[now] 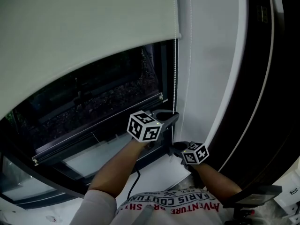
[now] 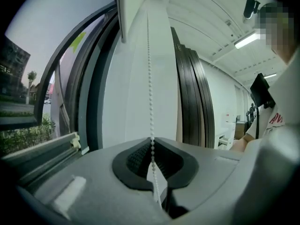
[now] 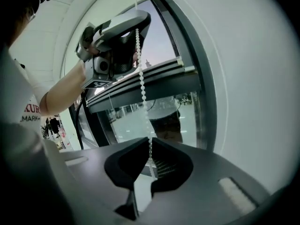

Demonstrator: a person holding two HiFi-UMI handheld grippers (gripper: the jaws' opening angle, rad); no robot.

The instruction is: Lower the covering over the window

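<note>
Gripper views only: chain (image 2: 150,78) between jaws

We look along the left gripper (image 2: 152,142), whose dark ribbed fingers (image 2: 133,157) are pressed together on a white bead chain (image 2: 150,78). The chain passes between them and a short length shows on the near side of the tips. Above the grip it rises straight and taut in front of a pale wall (image 2: 129,102) to the edge of the blind (image 2: 133,6) at the top. To the left we see the dark curved window frame (image 2: 91,93), with shrubs (image 2: 21,137) and sky outside. To the right are more dark frames, a ceiling light (image 2: 247,40) and a person (image 2: 276,121) in a white shirt.
</note>
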